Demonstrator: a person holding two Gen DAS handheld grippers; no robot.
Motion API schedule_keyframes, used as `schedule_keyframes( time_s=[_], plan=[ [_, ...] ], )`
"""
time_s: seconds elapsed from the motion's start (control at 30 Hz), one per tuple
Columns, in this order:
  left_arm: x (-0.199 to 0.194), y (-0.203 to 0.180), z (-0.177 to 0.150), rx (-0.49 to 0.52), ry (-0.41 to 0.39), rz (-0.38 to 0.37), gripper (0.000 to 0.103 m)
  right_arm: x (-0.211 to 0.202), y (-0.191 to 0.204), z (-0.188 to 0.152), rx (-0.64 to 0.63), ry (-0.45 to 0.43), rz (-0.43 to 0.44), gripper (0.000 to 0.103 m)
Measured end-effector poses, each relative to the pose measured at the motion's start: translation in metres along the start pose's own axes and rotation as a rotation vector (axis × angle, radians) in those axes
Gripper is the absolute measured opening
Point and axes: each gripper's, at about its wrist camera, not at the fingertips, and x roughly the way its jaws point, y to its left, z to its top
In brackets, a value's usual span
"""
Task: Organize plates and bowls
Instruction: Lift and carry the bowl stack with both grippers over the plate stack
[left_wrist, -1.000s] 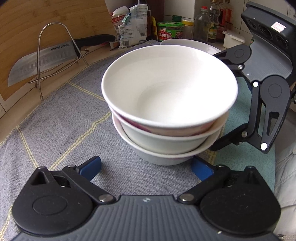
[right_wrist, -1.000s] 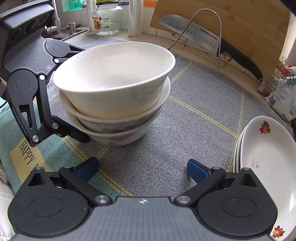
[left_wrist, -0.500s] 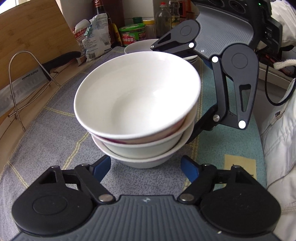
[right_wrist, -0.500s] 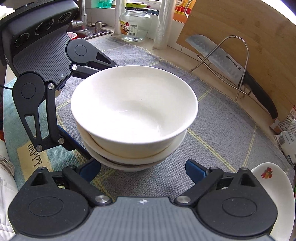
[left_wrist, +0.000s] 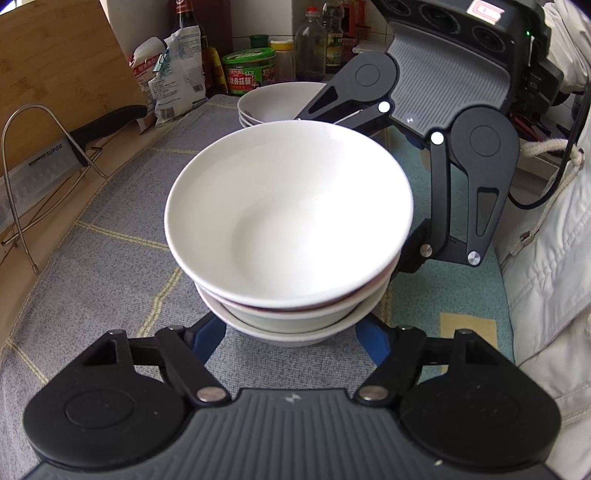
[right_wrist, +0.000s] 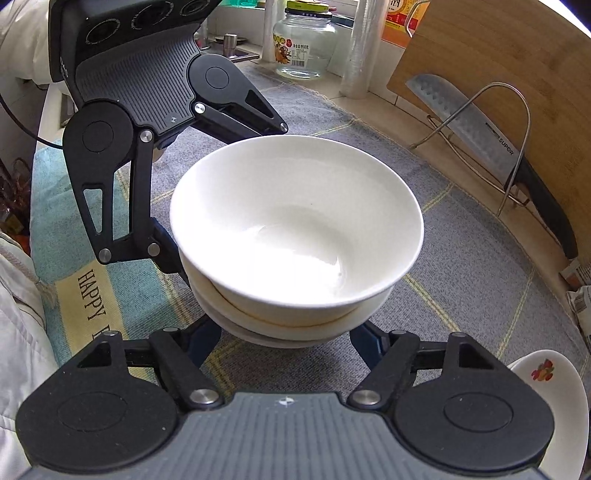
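A stack of three white bowls (left_wrist: 288, 221) fills the middle of both views, also seen in the right wrist view (right_wrist: 295, 229). My left gripper (left_wrist: 288, 338) has its blue fingers either side of the bottom bowl's base, jaws wide. My right gripper (right_wrist: 286, 338) does the same from the opposite side. Each gripper shows in the other's view, the right one (left_wrist: 443, 147) and the left one (right_wrist: 140, 129). Whether the stack rests on the grey mat (left_wrist: 110, 258) or is raised, I cannot tell. A stack of plates (left_wrist: 273, 103) sits beyond the bowls.
A knife (right_wrist: 480, 125) leans in a wire stand against a wooden cutting board (right_wrist: 498, 55). Jars, bottles and food packets (left_wrist: 177, 77) line the counter's back. A fruit-patterned plate (right_wrist: 546, 373) lies at the right gripper's lower right. A glass jar (right_wrist: 304, 48) stands behind.
Both grippers have closed in on the bowl stack from opposite sides, fingers now under its rim at the base. The views now look down into the top bowl from higher.
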Motion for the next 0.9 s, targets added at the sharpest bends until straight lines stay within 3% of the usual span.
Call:
schedule_keyframes(
  time_s=[0.4,0.9],
  plan=[
    [0.0028,0.0046,0.0038,0.023,0.018,-0.025,0.077,0.0001,0.0000,0.0021,-0.013,0.010,-0.004,0.079],
    [0.0000,-0.0028,0.0070,0.036,0.028,0.008,0.077,-0.0002,0.0031,0.0017,-0.013,0.020,-0.029,0.079]
  ],
)
